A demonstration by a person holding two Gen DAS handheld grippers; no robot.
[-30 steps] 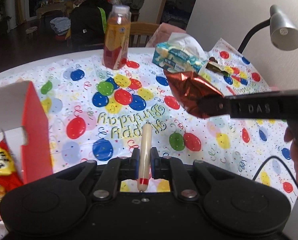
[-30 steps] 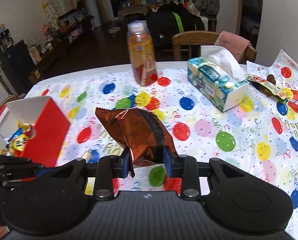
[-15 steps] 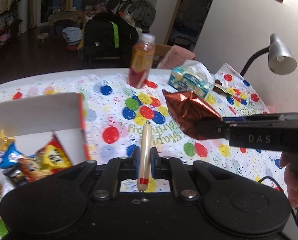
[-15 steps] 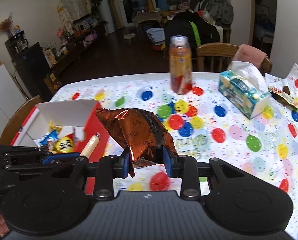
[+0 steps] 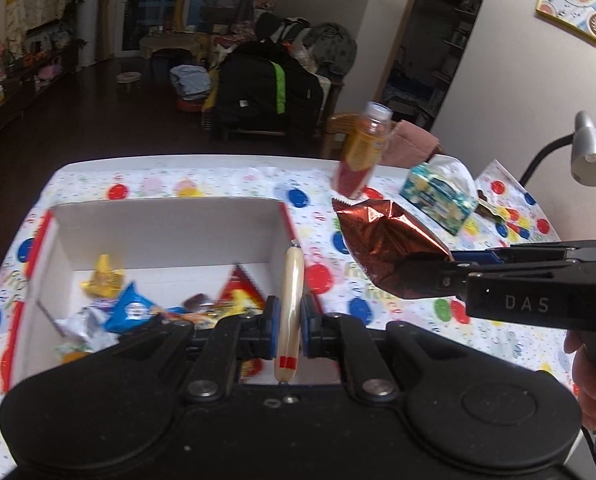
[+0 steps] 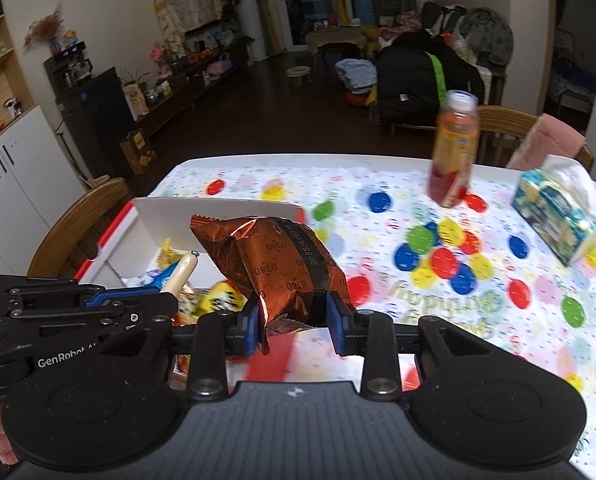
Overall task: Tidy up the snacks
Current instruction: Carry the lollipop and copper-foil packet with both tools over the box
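- Two grippers, both loaded: left gripper [image 5: 286,326] pinches a sausage stick [image 5: 289,312] over the box's right edge; right gripper [image 6: 294,322] clamps a copper Oreo packet [image 6: 276,266].
- Open red-and-white box [image 5: 166,236], near left, holds mixed snack packets [image 5: 132,310].
- Far right: juice bottle [image 6: 453,152], tissue box [image 6: 553,212] on balloon tablecloth [image 6: 477,304].

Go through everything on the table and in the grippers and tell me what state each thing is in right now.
Left gripper: shut on the sausage stick.
Right gripper: shut on the Oreo packet.
Snack box: open, partly filled with snacks.
Drink bottle: capped, standing.
Tissue box: open, tissue sticking out.
Desk lamp: appears off.
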